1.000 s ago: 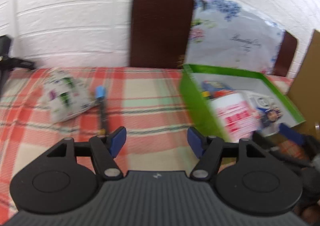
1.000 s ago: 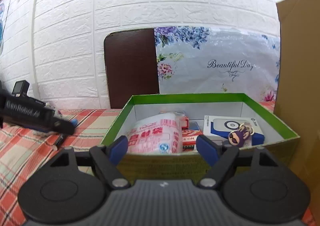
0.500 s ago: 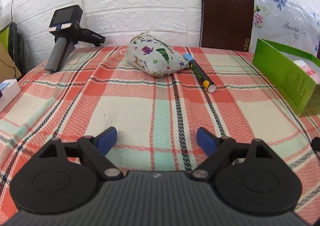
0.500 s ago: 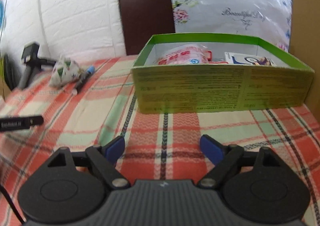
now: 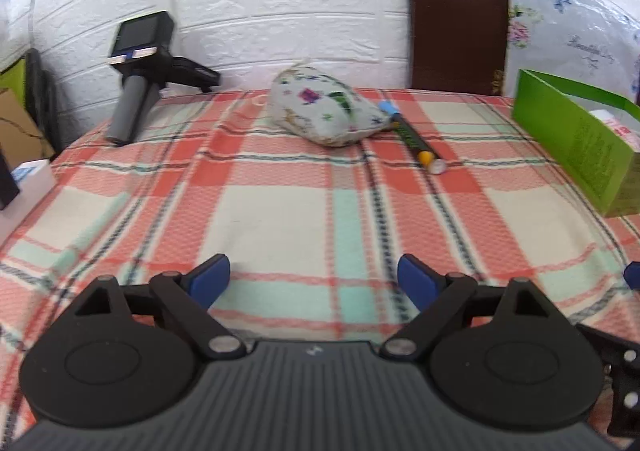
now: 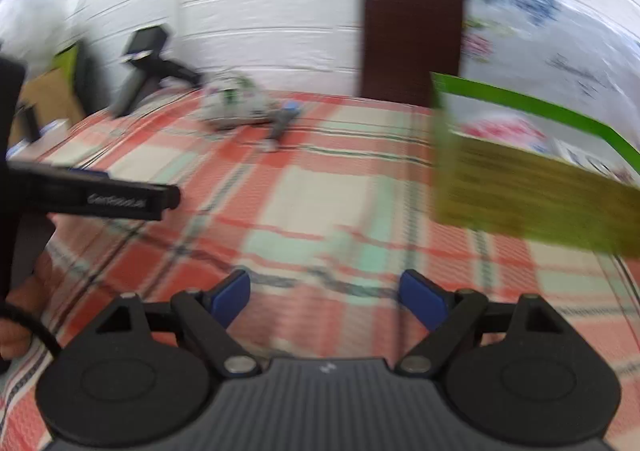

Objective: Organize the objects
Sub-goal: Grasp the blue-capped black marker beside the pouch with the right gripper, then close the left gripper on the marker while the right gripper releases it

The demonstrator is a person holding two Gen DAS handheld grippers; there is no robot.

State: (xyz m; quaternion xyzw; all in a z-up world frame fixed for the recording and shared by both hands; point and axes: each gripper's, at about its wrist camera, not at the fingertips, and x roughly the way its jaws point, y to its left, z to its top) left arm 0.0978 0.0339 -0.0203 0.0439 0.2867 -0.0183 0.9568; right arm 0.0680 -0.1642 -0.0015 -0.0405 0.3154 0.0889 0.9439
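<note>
A white patterned cloth pouch [image 5: 326, 113] lies on the plaid tablecloth [image 5: 280, 219] near the wall. A black marker with a blue cap [image 5: 410, 135] lies right beside it. A green box [image 5: 576, 143] stands at the right; it holds a pink-and-white packet [image 6: 502, 130]. My left gripper [image 5: 314, 281] is open and empty, low over the cloth, well short of the pouch. My right gripper [image 6: 326, 295] is open and empty, left of the box [image 6: 532, 179]. The blurred right wrist view shows the pouch [image 6: 234, 105] and the marker [image 6: 282, 119] far ahead.
A black and grey handheld device [image 5: 138, 71] stands at the back left by the white brick wall. A dark brown board [image 5: 458, 17] and a floral sheet [image 5: 568, 39] lean on the wall. The left gripper's body [image 6: 92, 197] crosses the right wrist view at left.
The left gripper has swung from the box to face the pouch and marker, then moved slightly closer. The right gripper has pulled back from the box and turned left.
</note>
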